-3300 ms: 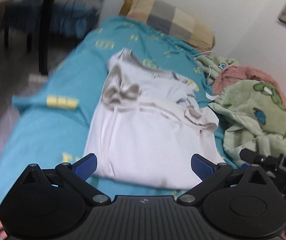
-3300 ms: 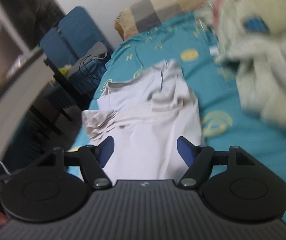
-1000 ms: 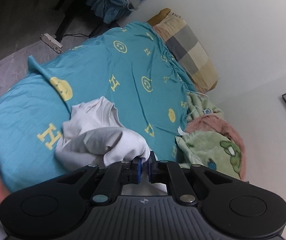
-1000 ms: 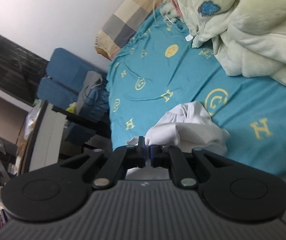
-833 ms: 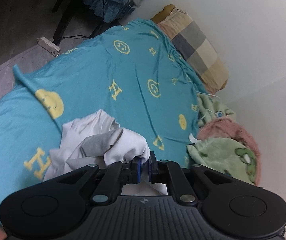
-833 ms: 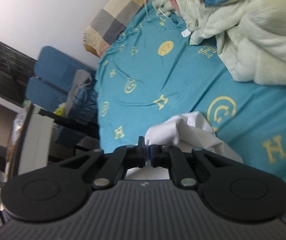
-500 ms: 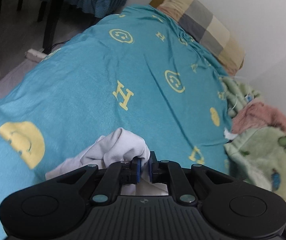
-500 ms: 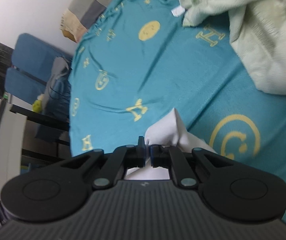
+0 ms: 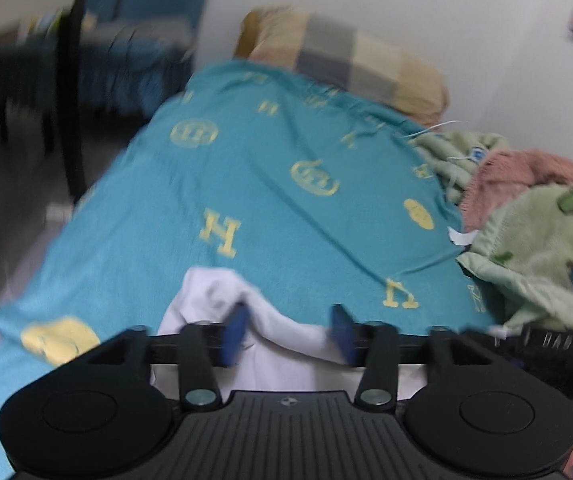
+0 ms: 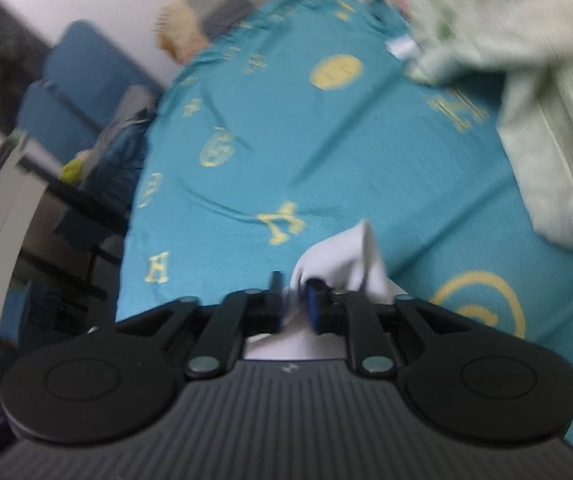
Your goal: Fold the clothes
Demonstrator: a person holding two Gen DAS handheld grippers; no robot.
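The left gripper is wide open. Its two blue fingers stand apart, and nothing is pinched between them. The white shirt lies on the teal bed sheet right under and between those fingers, at the near end of the bed. One bunched-up corner of the shirt sits just beside the left finger.

The right gripper has its fingers close together with a small gap. A fold of the white shirt sits in that gap. The picture is blurry, so I cannot tell if the fingers are squeezing the cloth or letting it go.

The sheet has yellow letters and smiley faces on it. A checked pillow lies at the far end of the bed. A green blanket with cartoon pictures is heaped on the right side, well away from the shirt. A blue chair stands next to the bed.
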